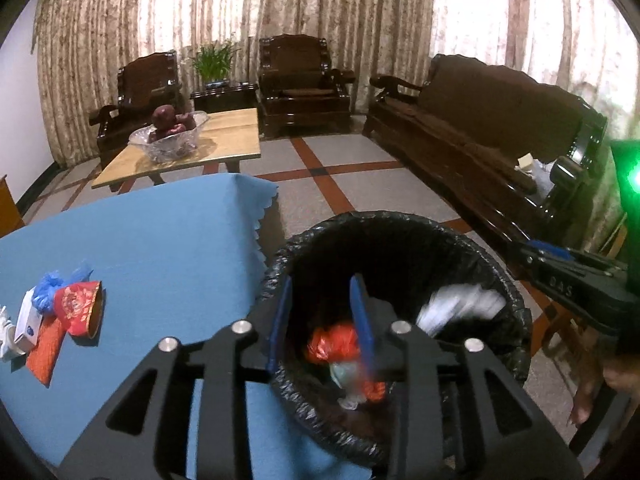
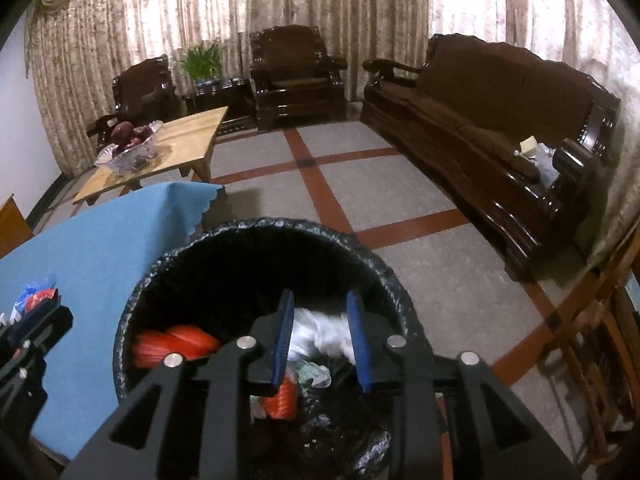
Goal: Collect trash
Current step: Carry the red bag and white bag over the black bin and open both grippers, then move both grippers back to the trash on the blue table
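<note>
A bin lined with a black bag [image 1: 400, 232] [image 2: 256, 232] stands on the floor beside the blue-clothed table [image 1: 152, 240] [image 2: 92, 248]. Orange wrappers [image 1: 332, 344] [image 2: 176, 344] and white plastic [image 1: 460, 308] [image 2: 320, 332] lie inside it. My left gripper [image 1: 324, 320] is open and empty over the bin's left side. My right gripper [image 2: 322, 332] is open over the bin, with the white plastic below it; it also shows in the left wrist view [image 1: 560, 276]. On the table lie a red paper cup [image 1: 80, 308], a blue plastic bag [image 1: 56, 284], a white box [image 1: 28, 320] and an orange packet [image 1: 46, 352].
A wooden coffee table [image 1: 224, 140] carries a glass fruit bowl [image 1: 168, 136]. Dark wooden armchairs [image 1: 300, 84] and a long sofa [image 1: 492, 128] line the curtained walls. A tiled floor [image 2: 400, 200] lies beyond the bin. Wooden chair legs [image 2: 600, 352] stand at the right.
</note>
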The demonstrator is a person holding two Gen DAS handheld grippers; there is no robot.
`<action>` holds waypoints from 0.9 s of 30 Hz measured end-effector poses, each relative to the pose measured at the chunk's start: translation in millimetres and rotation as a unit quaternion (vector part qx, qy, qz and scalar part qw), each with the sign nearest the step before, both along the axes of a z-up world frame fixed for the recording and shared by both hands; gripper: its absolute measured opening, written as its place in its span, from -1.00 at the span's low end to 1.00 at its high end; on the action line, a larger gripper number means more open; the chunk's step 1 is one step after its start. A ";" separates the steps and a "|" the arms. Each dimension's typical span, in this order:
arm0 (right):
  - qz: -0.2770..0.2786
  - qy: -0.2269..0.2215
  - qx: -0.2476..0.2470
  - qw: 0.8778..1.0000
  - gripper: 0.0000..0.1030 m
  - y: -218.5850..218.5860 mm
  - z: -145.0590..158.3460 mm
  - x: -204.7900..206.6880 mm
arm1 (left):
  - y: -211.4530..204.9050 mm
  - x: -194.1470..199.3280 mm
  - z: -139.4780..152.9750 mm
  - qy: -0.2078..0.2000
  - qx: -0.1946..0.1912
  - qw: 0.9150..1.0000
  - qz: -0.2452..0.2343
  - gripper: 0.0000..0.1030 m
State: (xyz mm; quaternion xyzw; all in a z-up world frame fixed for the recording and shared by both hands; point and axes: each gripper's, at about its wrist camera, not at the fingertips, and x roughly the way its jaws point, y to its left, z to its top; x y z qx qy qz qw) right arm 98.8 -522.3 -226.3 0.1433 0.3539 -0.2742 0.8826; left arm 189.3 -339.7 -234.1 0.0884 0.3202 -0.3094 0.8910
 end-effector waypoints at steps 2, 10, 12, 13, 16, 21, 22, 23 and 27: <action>0.012 -0.002 0.008 1.000 -0.47 3.9 -1.0 -0.2 | 8.8 -0.2 0.9 -0.003 0.003 1.000 0.009 -0.26; 0.135 0.009 0.020 0.991 -0.06 57.2 1.3 26.4 | 93.8 24.2 8.9 -0.013 0.024 0.995 0.093 0.32; 0.159 0.021 0.007 0.987 0.06 78.8 0.1 37.9 | 120.0 31.3 9.9 -0.016 0.034 0.992 0.118 0.54; 0.170 0.025 0.000 0.985 0.19 92.1 -0.2 43.8 | 134.2 34.9 10.3 -0.018 0.040 0.990 0.132 0.70; 0.185 0.030 -0.004 0.982 0.45 127.2 1.3 58.8 | 181.2 46.2 9.6 -0.014 0.049 0.984 0.171 0.78; 0.220 0.017 0.010 0.975 0.47 188.5 7.6 86.3 | 263.1 61.4 -0.2 -0.003 0.060 0.971 0.230 0.78; 0.225 0.011 0.009 0.974 0.47 198.1 9.0 92.0 | 275.8 64.2 -1.8 -0.001 0.058 0.969 0.240 0.78; 0.230 0.006 0.009 0.973 0.47 207.3 11.4 96.7 | 286.7 66.6 -2.6 0.001 0.056 0.968 0.246 0.78; 0.252 0.002 0.015 0.968 0.46 245.8 13.0 118.6 | 327.8 74.5 -8.3 -0.003 0.055 0.960 0.273 0.78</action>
